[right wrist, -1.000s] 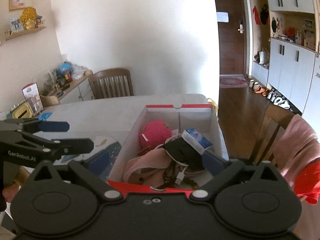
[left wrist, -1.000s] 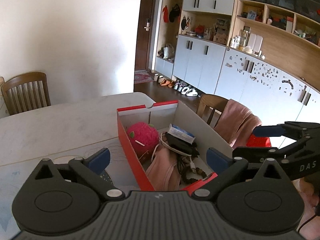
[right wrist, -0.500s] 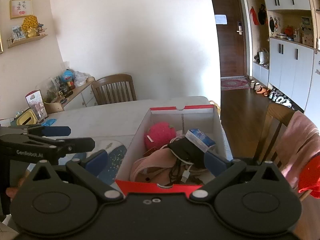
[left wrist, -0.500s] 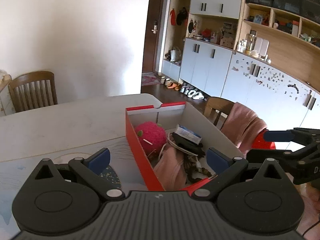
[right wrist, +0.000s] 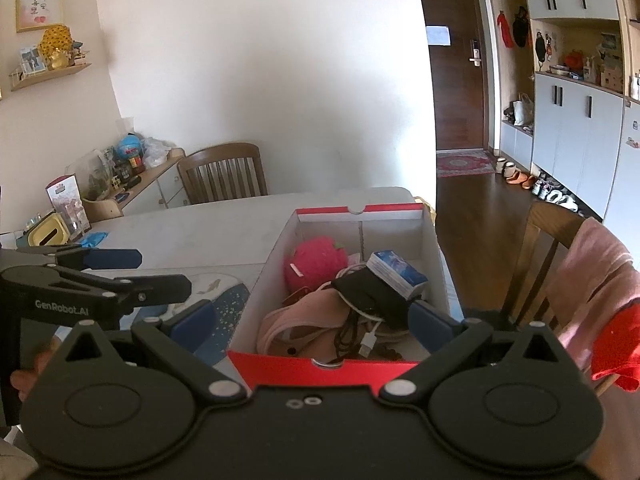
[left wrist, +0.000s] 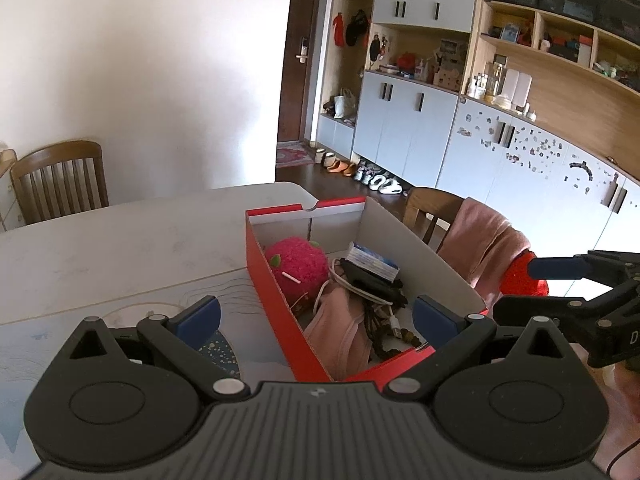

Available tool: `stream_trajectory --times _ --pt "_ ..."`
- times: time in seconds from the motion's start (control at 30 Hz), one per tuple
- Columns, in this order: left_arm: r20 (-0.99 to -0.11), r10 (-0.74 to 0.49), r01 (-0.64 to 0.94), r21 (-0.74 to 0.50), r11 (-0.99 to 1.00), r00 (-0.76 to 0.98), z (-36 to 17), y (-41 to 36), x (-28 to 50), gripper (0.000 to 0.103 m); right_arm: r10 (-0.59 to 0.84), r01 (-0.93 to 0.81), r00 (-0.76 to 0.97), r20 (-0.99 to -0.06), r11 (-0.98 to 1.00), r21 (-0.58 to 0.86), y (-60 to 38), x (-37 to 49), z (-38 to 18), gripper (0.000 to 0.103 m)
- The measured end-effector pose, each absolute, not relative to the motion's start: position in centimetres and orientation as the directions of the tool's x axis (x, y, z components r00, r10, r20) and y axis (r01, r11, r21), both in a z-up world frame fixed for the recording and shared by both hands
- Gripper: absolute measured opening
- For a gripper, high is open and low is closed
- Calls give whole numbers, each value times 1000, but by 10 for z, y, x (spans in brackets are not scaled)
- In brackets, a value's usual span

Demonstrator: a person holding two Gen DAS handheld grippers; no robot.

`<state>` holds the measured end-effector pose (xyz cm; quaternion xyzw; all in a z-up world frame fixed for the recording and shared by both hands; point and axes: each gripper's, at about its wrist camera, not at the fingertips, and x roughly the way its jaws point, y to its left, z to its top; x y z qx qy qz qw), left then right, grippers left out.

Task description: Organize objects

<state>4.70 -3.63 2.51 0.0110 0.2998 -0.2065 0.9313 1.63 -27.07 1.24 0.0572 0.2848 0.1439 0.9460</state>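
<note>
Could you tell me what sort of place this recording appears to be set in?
Most likely a home dining area beside the entryway: a dining table with wooden chairs, shoes lined up by the front door, and built-in cabinets holding household clutter.

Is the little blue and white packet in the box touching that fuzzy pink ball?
Apart. In the right wrist view the blue and white packet lies beside the pink ball, with a strip of box floor between them.

You get soft, even daylight in both views, with glare washing out the white wall (left wrist: 168, 80). Fisheye distortion bends the cabinets (left wrist: 404, 128) at the edges, and the corners vignette dark.
</note>
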Motion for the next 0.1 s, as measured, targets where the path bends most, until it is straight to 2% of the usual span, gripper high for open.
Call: stream_trajectory --times 0.1 --pt "-561 -388 400 -108 910 731 25 -35 48 103 300 -239 797 -525 954 183 -269 16 12 102"
